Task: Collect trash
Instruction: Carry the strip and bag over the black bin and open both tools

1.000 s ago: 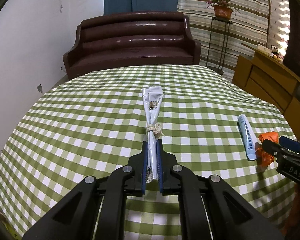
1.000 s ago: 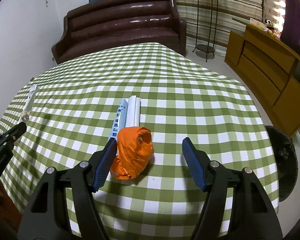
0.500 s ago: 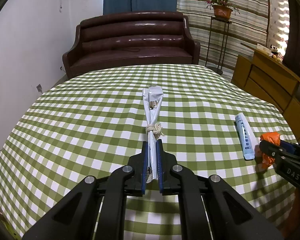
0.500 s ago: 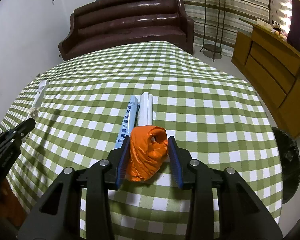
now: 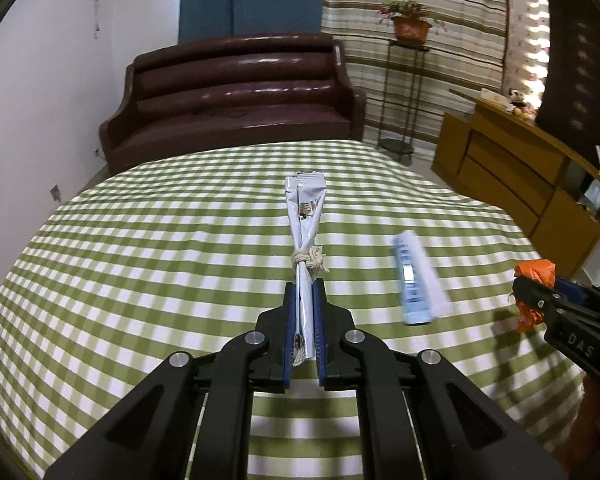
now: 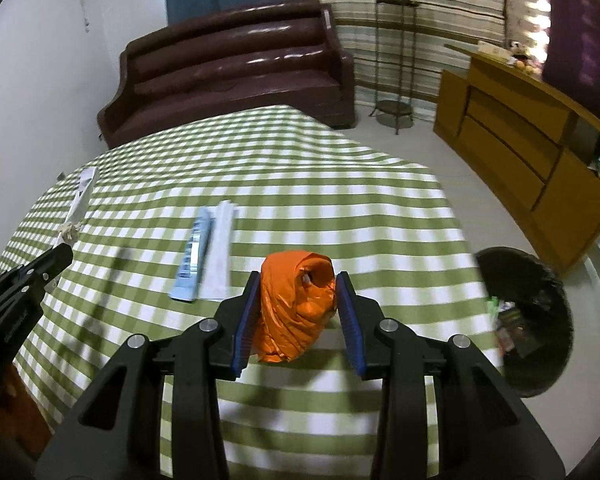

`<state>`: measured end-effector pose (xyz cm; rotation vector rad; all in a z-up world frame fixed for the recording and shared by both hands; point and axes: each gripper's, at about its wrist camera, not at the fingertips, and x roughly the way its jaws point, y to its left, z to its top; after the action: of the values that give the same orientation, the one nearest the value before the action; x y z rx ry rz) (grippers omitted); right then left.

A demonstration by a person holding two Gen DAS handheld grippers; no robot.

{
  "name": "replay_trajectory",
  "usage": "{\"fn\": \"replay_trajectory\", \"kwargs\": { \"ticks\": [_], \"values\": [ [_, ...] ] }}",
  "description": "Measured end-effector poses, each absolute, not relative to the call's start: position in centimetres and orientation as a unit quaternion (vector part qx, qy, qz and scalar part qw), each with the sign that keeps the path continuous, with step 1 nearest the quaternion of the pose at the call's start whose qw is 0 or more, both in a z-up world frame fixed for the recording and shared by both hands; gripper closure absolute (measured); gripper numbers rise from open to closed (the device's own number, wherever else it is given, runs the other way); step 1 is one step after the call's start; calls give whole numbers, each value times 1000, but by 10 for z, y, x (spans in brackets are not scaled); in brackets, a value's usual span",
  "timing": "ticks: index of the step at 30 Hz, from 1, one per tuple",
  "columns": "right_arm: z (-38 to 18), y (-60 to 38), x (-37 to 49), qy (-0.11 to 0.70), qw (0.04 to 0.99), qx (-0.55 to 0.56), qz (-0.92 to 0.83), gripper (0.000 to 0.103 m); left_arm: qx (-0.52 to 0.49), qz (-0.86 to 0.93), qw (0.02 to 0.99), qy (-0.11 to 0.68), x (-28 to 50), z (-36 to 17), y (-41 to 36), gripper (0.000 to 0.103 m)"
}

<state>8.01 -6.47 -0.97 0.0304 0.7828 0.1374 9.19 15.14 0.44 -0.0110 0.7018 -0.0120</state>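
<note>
My left gripper (image 5: pixel 303 284) is shut on a silver wrapper (image 5: pixel 305 216) tied with a string knot, held above the green checked tablecloth (image 5: pixel 140 280). My right gripper (image 6: pixel 298 280) is shut on a crumpled orange plastic bag (image 6: pixel 296 304), lifted off the cloth. The same orange bag (image 5: pixel 534 280) shows at the right edge of the left wrist view, and the silver wrapper (image 6: pixel 78 204) shows at the left of the right wrist view. A pale blue tube with a white wrapper beside it (image 6: pixel 204 252) lies on the table; the tube (image 5: pixel 418 276) also shows in the left wrist view.
A black trash bin (image 6: pixel 528 316) with some litter inside stands on the floor right of the table. A dark brown sofa (image 5: pixel 236 104) stands behind the table, a wooden cabinet (image 6: pixel 520 148) at the right, and a plant stand (image 5: pixel 406 92) by the striped curtain.
The right jaws closed on the orange bag and lifted it off the cloth. Both grippers have drawn back and up with their loads; the tube stayed on the table.
</note>
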Motion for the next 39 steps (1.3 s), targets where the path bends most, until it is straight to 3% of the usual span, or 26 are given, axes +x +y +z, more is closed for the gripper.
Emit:
{"fn": "replay_trajectory", "kwargs": {
  "ticks": [24,39],
  "values": [
    [-16,-253,57,356,929,54,-83,66,44,-189,921,339,103,6,-59,94],
    [-36,-308,76,357,924,83,-111,66,85,-220,902,363,121,-20,-131,94]
  ]
}}
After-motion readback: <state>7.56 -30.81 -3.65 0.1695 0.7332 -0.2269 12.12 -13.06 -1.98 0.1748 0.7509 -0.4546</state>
